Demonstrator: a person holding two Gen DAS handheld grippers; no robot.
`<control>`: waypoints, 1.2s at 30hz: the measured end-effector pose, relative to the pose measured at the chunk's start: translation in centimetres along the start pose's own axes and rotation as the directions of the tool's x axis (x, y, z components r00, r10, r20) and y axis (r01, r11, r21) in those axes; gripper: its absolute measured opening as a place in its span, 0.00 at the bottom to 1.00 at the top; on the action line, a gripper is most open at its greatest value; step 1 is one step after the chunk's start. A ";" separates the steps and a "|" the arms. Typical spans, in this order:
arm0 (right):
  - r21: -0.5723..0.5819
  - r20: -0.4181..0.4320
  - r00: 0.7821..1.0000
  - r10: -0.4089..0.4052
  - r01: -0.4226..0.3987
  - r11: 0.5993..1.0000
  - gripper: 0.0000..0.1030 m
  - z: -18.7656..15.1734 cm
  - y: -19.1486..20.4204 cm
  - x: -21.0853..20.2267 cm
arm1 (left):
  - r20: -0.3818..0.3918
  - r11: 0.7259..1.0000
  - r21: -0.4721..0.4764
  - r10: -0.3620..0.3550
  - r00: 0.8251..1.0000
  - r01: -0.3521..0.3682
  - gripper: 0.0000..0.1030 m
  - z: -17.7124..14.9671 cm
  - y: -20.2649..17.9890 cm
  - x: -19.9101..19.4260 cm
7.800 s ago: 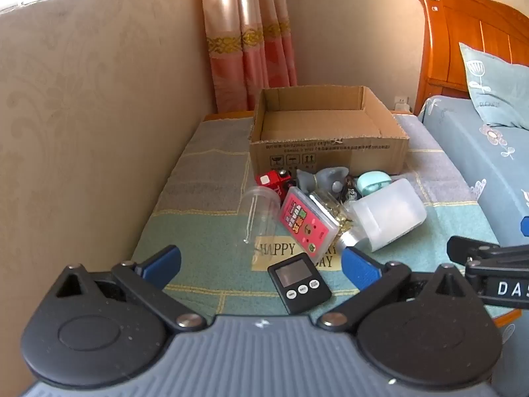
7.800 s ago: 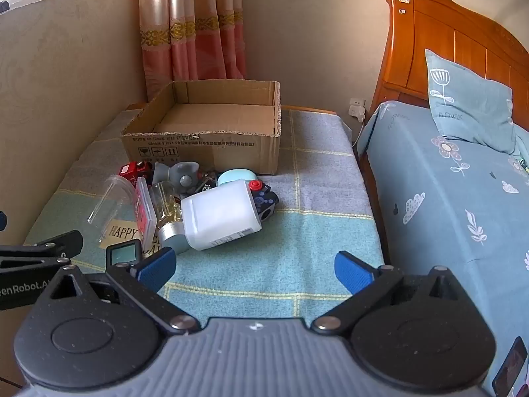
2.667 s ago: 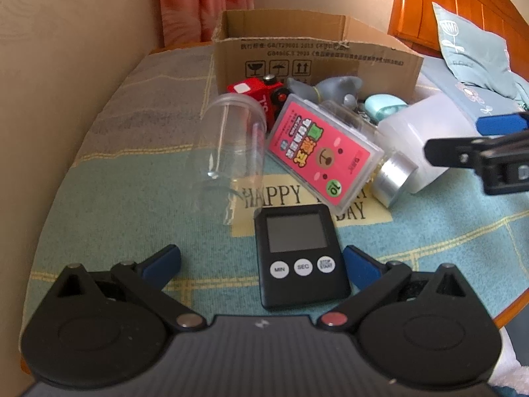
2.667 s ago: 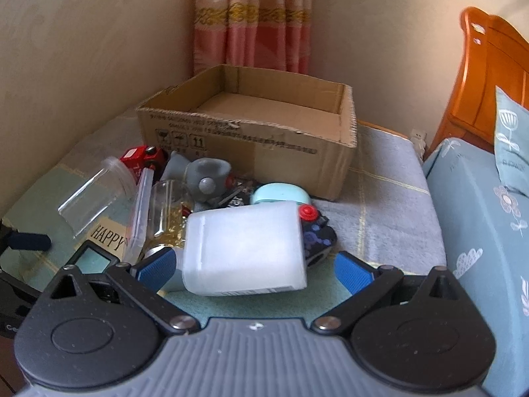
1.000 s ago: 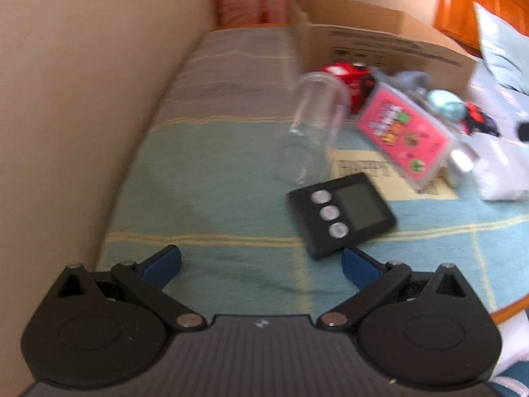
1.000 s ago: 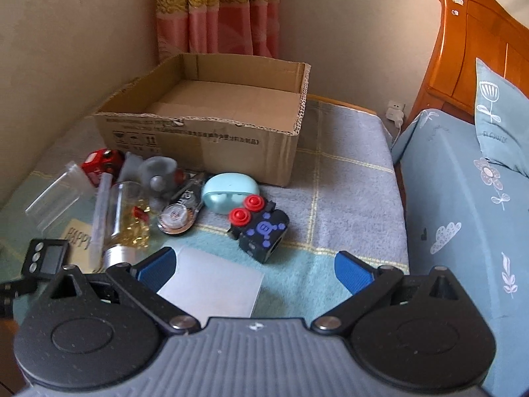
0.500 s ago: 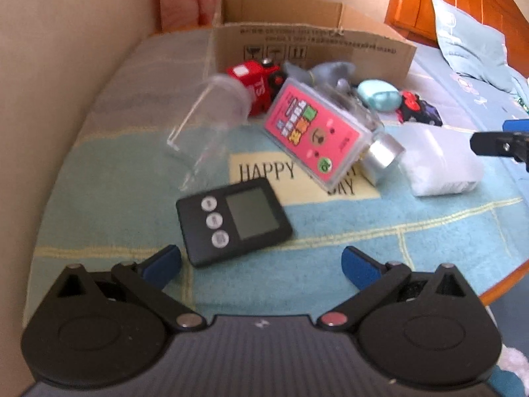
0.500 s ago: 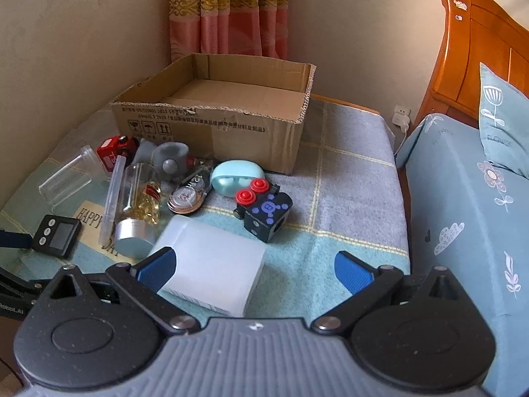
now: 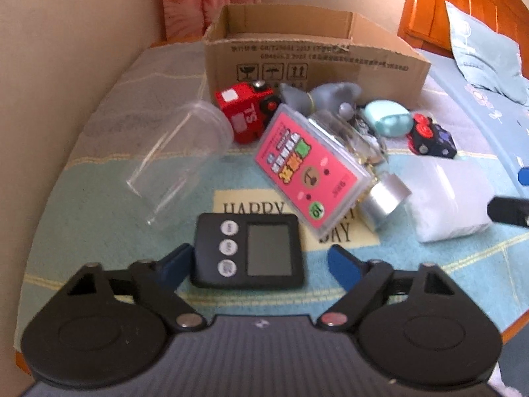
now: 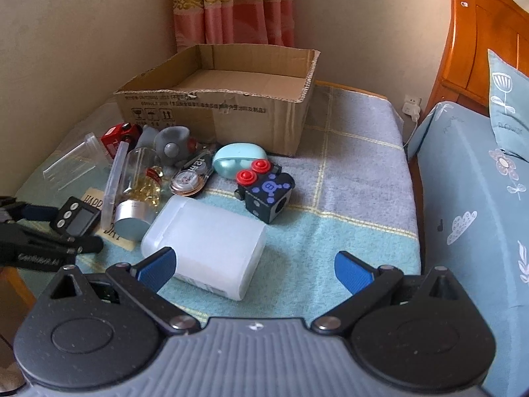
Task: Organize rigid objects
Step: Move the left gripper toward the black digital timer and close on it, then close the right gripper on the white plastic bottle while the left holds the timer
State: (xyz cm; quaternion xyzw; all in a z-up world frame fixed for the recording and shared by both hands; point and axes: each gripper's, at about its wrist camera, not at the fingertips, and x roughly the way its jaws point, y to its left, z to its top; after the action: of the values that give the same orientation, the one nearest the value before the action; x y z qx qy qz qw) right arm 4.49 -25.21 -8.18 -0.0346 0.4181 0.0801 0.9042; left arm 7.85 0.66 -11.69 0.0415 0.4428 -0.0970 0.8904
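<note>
Black timer (image 9: 248, 251) sits between my left gripper's (image 9: 261, 261) spread fingers, lined up for boxing; right gripper (image 10: 254, 268) also open.

Pink curtain (image 10: 233, 5) in corner, wooden headboard (image 10: 479, 29) + blue floral pillow (image 10: 507, 99) at right.

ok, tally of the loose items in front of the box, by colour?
Red/pink: 2, toy truck, card case
Black: 2, timer, fidget cube
Clear: 2, cup, jar
White: 1, container
Grey: 1, toy
Teal: 1, case
Silver: 1, tape measure
Total: 10
</note>
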 end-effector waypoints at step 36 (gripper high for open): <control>0.102 -0.252 0.965 -0.073 0.102 0.990 1.00 2.0 2.3 4.8 | -0.049 0.999 0.037 0.010 0.999 -0.008 0.69 -0.8 2.6 -1.2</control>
State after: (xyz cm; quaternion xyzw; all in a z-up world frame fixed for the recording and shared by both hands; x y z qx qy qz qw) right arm 8.63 -22.11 -10.57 -0.0110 0.5298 0.0111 0.8480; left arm 7.12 3.49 -11.28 0.0623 0.4624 -0.1002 0.8788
